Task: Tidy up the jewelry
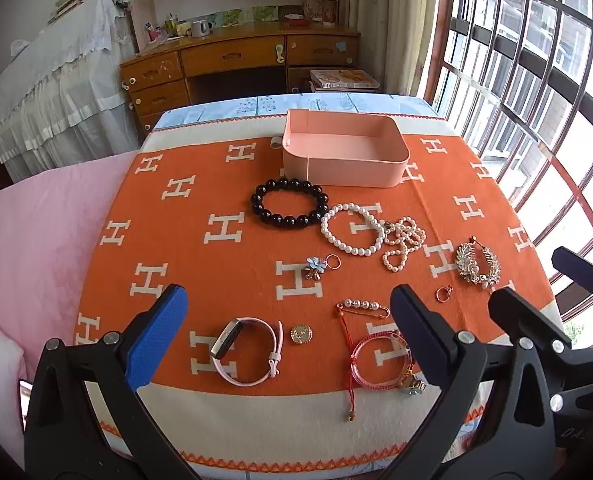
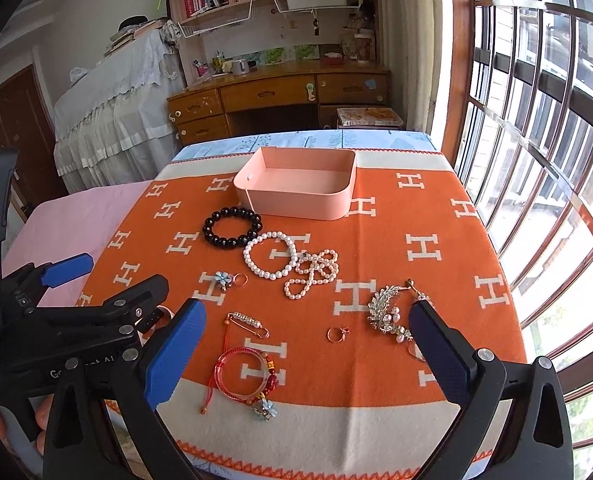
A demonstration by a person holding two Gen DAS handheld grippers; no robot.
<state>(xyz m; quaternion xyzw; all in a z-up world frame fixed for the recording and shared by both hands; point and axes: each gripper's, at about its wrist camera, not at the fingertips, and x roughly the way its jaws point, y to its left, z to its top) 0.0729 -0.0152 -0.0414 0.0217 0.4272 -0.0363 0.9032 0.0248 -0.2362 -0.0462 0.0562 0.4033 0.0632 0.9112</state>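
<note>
Both grippers hang above the near edge of an orange blanket patterned with white H marks, each with its fingers spread wide and holding nothing: the left gripper over the near left, the right gripper over the near right. Nearest lie a pink watch on the left, a small gold button just right of it, and a red bangle with a knotted cord and charms. A little farther, a pearl pin sits above the bangle, a small ring lies right of it, and a gold leaf brooch lies near the right gripper's right finger. Toward the middle is a flower charm on a ring. Beyond it a pearl bracelet touches a tangled pearl strand on its right, with a black bead bracelet just to the far left. Farthest stands an open pink box, near the black beads.
</note>
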